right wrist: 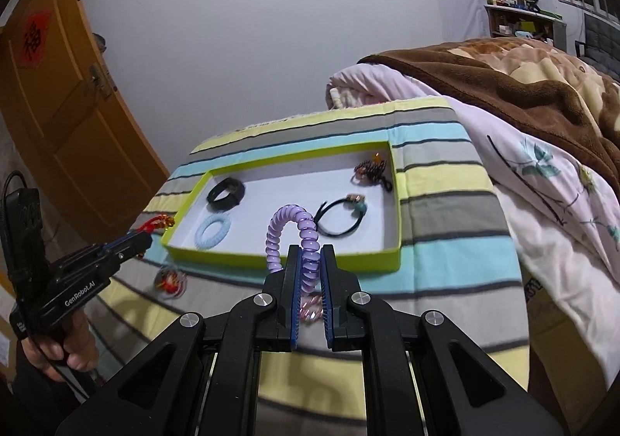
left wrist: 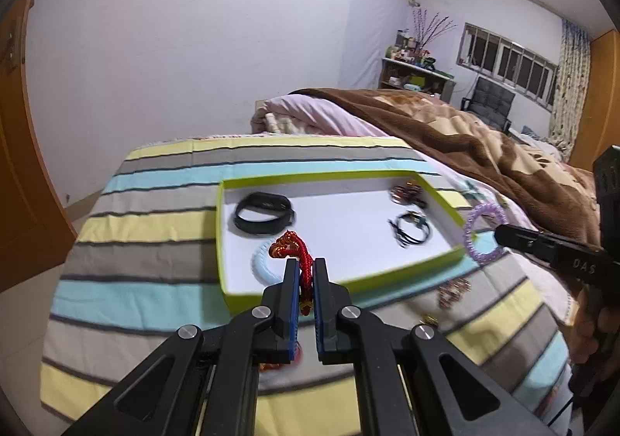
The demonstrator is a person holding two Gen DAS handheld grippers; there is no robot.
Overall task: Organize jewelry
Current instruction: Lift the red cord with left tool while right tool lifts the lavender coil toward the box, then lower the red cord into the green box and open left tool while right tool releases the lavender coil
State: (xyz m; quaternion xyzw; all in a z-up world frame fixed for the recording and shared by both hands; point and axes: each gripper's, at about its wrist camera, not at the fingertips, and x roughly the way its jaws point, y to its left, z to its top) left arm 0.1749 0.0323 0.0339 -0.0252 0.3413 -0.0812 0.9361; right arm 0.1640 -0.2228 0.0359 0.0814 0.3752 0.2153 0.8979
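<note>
Currently left gripper (left wrist: 306, 273) pinches red cord bracelet (left wrist: 296, 252) over tray's near-left edge (left wrist: 341, 285); right gripper (right wrist: 310, 261) clamps purple coil band (right wrist: 290, 230) near tray's near wall

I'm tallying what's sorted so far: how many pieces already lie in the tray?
4. Black band far left; blue ring near left; black tie near right; dark beaded piece far right. The grippers may hide more near the tray front wall.

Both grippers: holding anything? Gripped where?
Left gripper pinches the red cord bracelet along its cord; right gripper pinches the purple spiral hair tie on one side.
</note>
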